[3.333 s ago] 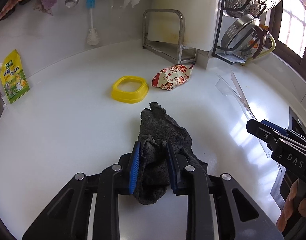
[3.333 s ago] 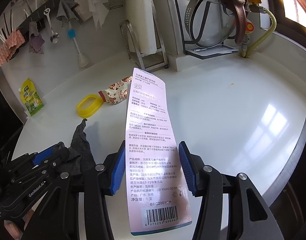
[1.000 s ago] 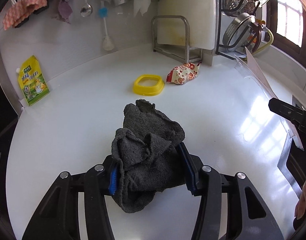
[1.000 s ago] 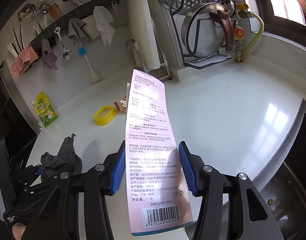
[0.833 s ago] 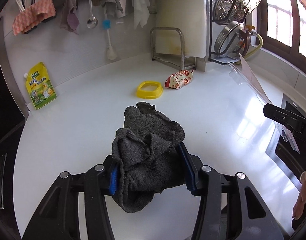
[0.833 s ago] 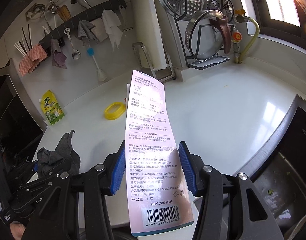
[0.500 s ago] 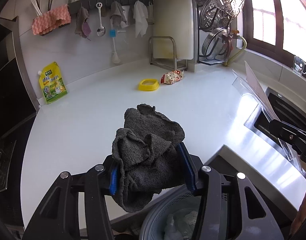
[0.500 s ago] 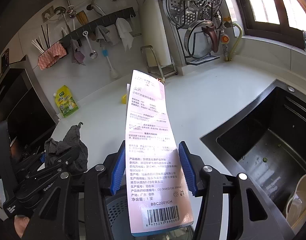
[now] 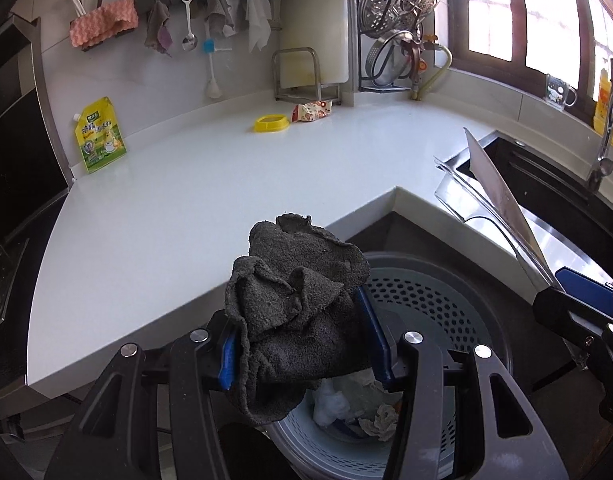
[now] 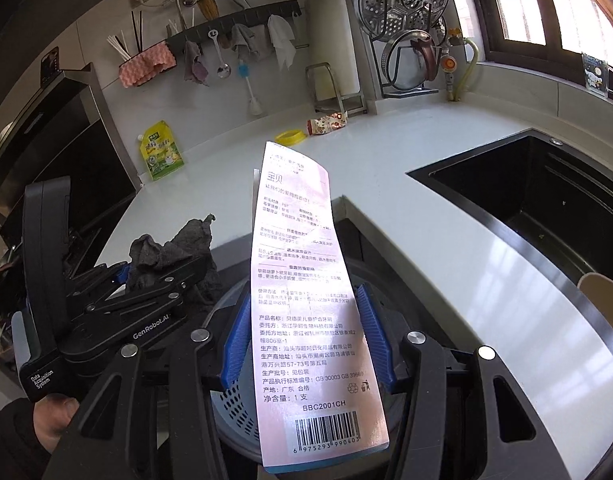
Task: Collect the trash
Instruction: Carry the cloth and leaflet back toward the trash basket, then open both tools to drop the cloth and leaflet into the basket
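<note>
Over the bin (image 9: 434,308), your left claw (image 9: 302,344) pinches the grey rag (image 9: 294,300) and your right claw (image 10: 306,340) the pink package (image 10: 302,292). Neither is dropped yet; a snack wrapper (image 9: 311,111) waits on the table (image 9: 178,208), well beyond the bin.

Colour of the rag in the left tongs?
Dark grey rag; clearest in the left wrist view.

Bin (image 9: 434,304) contents mostly hidden beneath rag (image 9: 294,308), perhaps crumpled paper.
</note>
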